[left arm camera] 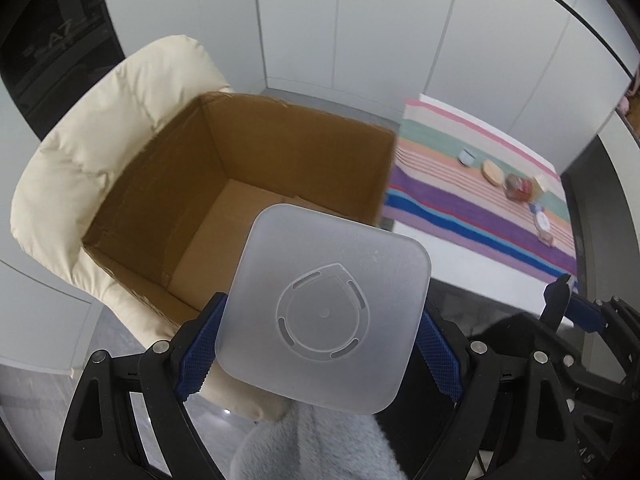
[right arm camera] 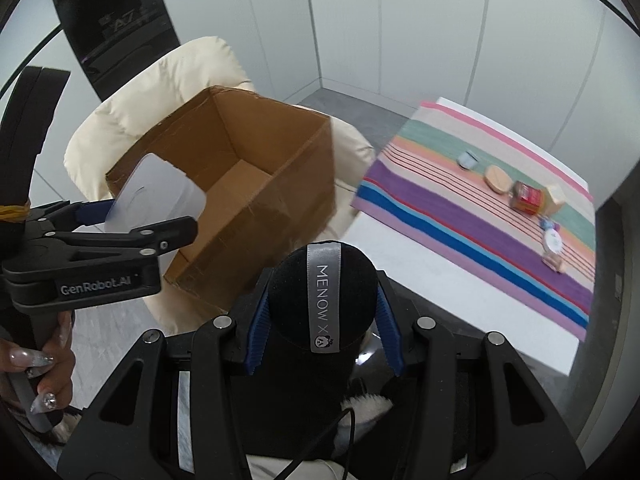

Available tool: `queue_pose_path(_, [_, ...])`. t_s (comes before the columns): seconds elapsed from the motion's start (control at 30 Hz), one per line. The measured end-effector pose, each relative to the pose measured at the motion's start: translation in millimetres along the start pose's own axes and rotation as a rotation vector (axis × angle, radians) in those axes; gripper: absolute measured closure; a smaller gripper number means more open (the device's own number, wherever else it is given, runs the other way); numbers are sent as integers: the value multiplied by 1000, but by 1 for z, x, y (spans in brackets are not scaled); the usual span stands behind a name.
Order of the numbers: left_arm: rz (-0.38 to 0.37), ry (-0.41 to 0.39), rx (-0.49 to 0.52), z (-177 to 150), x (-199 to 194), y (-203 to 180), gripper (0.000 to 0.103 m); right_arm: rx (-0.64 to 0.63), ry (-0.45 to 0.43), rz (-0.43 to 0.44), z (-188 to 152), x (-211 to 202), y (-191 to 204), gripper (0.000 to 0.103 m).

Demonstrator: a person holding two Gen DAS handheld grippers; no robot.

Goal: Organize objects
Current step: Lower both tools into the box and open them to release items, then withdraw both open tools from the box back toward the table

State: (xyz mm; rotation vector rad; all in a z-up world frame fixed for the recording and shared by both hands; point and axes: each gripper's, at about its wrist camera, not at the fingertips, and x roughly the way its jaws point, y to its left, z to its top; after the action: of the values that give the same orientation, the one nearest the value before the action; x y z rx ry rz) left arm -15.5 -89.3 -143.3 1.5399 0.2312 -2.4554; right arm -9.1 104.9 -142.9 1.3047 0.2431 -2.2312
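While the frosted translucent square plastic container (left arm camera: pixel 324 316) sits clamped bottom-outward between the wide-set blue pads of the left gripper (left arm camera: pixel 320 336), it hangs at the near rim of the open brown cardboard box (left arm camera: pixel 240 168), probably so it can be dropped inside. The right gripper (right arm camera: pixel 324 320) is closed on a black round-topped case with a grey "MENOW X" ribbon (right arm camera: pixel 324 300), just short of the box. Small items remain on the striped cloth (right arm camera: pixel 460 216) beyond.
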Motion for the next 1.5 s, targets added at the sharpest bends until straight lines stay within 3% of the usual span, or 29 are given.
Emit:
queue_pose_path(0.13, [64, -55, -24, 23, 6, 12, 14, -33, -9, 19, 22, 15, 10, 54])
queue_pose_path(0.3, [135, -126, -52, 58, 18, 25, 14, -77, -56, -16, 62, 32, 22, 54])
queue_pose_path(0.43, [163, -137, -88, 79, 30, 41, 14, -105, -72, -26, 93, 49, 33, 54])
queue_pose_path(0.7, [183, -113, -195, 86, 40, 83, 14, -147, -69, 11, 135, 82, 60, 54])
queue_pose_path(0.8, [211, -150, -191, 87, 35, 90, 13, -161, -67, 23, 144, 93, 71, 54])
queue_pose_path(0.9, [186, -184, -210, 89, 29, 97, 13, -169, -70, 34, 150, 101, 79, 52])
queue_pose_path(0.97, [186, -185, -232, 90, 28, 102, 5, -159, -81, 54, 154, 104, 81, 33])
queue_pose_path(1.0, [191, -183, -237, 90, 28, 104, 0, -156, -78, 53, 155, 106, 81, 7])
queue_pose_path(1.03, [191, -179, -241, 90, 28, 106, 0, -154, -78, 50, 156, 107, 81, 0])
queue_pose_path(1.5, [143, -138, -246, 87, 34, 107, 0, -90, -58, 37, 149, 107, 58, 0])
